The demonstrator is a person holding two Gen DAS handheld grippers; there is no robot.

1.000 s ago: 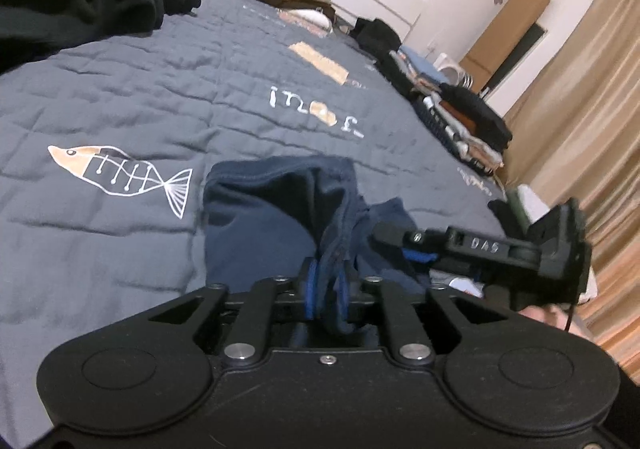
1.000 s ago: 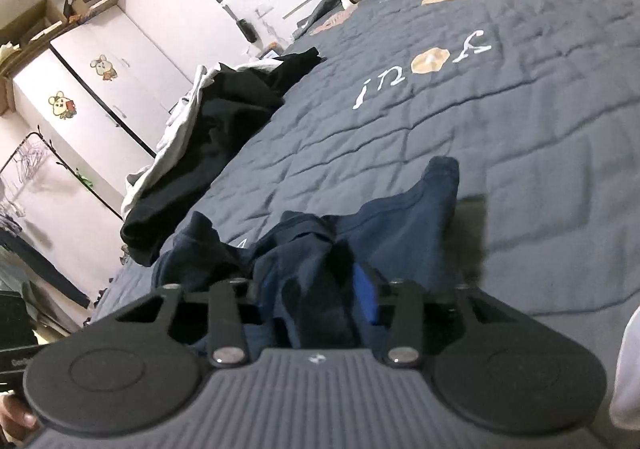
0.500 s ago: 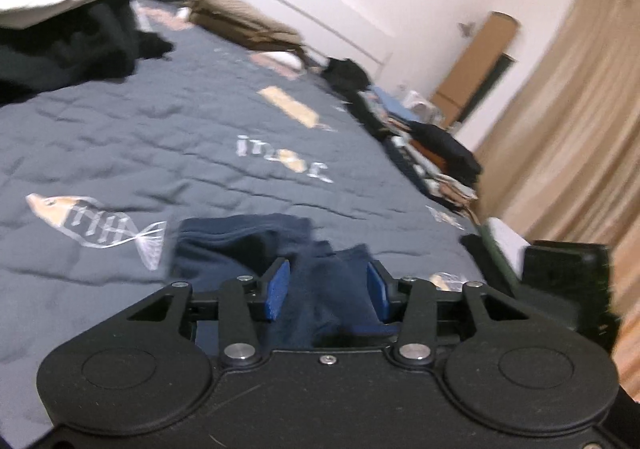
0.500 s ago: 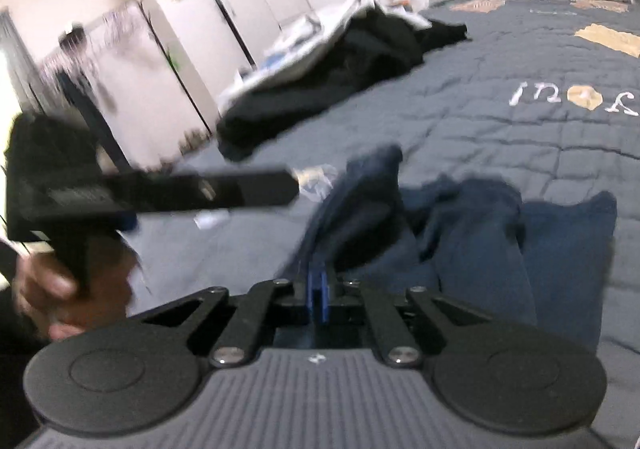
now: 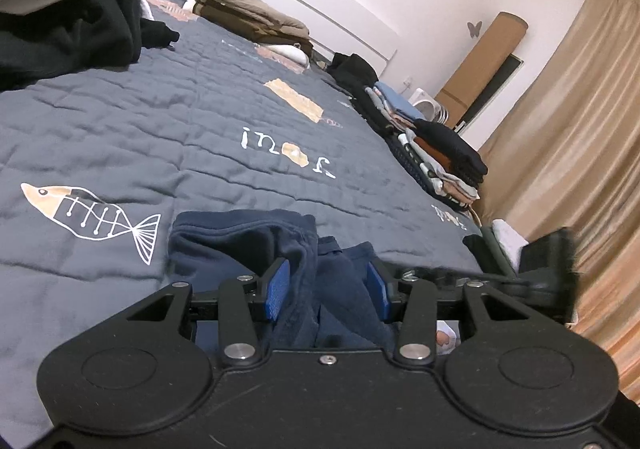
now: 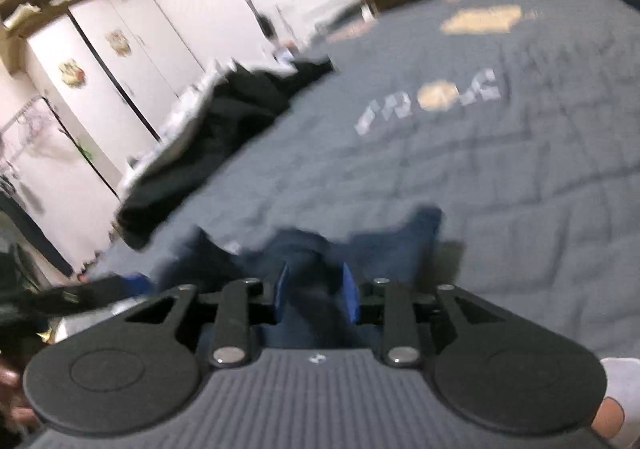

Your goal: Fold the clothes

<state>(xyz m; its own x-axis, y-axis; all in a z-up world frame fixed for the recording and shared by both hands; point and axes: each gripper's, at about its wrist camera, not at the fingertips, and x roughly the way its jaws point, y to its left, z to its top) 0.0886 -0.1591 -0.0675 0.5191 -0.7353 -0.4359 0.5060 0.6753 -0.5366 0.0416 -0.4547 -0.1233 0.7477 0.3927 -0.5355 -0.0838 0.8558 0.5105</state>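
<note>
Navy garment (image 5: 240,245) bunched on quilt (image 5: 160,121), between left gripper (image 5: 327,291) pads.

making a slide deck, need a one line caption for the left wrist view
Left tongs open around a crumpled navy garment on a grey quilted bedspread, folded stacks along the far edge.

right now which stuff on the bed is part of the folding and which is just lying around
In the job:
- navy garment, crumpled on the quilt
- left gripper, fingers apart around a fold of it
- right gripper, fingers apart, navy cloth between them

Lying about:
- black clothes heap
- folded stacks along the far edge
- tan bedding
</note>
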